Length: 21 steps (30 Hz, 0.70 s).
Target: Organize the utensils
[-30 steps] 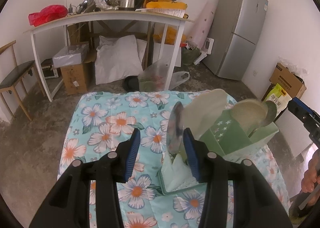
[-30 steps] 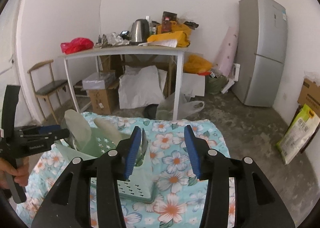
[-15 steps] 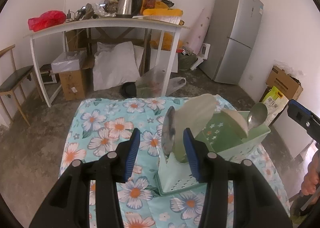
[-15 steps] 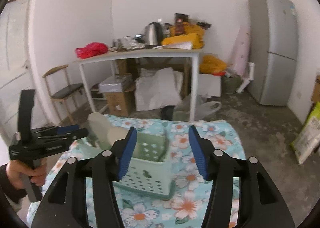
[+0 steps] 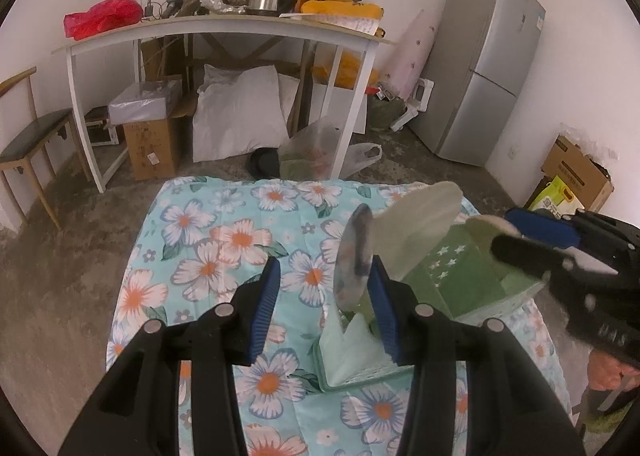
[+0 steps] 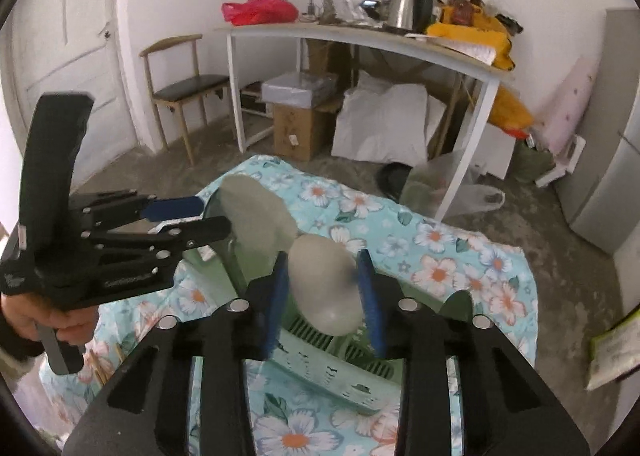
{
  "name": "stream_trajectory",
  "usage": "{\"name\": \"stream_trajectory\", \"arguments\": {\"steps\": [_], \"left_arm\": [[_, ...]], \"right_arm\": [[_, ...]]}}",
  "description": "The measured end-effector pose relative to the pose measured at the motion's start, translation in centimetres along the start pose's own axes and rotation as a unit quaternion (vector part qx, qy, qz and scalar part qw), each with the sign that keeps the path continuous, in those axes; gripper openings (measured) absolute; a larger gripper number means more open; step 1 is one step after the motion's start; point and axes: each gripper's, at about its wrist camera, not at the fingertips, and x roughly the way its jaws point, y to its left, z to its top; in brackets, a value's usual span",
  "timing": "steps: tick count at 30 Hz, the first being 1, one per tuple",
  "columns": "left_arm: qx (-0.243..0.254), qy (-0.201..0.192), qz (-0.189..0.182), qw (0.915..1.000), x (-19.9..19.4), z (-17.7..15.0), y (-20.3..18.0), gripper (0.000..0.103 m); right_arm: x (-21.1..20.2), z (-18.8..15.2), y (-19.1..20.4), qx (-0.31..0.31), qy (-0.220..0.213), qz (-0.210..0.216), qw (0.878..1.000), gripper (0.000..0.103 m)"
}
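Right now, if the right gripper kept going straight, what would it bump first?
Probably the pale spoon bowl, which sits between the right gripper's open fingers, sticking up from the green caddy. Depth is unclear.

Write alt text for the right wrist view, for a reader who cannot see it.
The right gripper hangs open over a green utensil basket on a floral tablecloth, its blue pads either side of a pale ladle bowl standing in the basket. The left gripper reaches in beside it.
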Motion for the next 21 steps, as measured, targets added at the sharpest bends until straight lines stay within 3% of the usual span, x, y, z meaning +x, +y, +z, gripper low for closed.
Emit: {"name": "stream_trajectory", "arguments": {"steps": [6, 13, 21], "left_arm": [[0.006, 0.002, 0.002, 1.0, 0.1, -0.1, 0.1, 0.043], [0.011, 0.0, 0.004, 0.9999, 0.1, -0.1, -0.3, 0.043], [0.018, 0.001, 0.011, 0.9998, 0.0, -0.3, -0.6, 0.042]], "right_arm": [[-3.2, -1.8, -1.8, 0.029, -0.048, -0.074, 0.996, 0.01], [-4.8, -3.5, -4.5, 0.11, -0.091, -0.031, 0.989, 0.01], [-5.9, -3.3, -4.8, 0.139, -0.144, -0.03, 0.979, 0.011]]}}
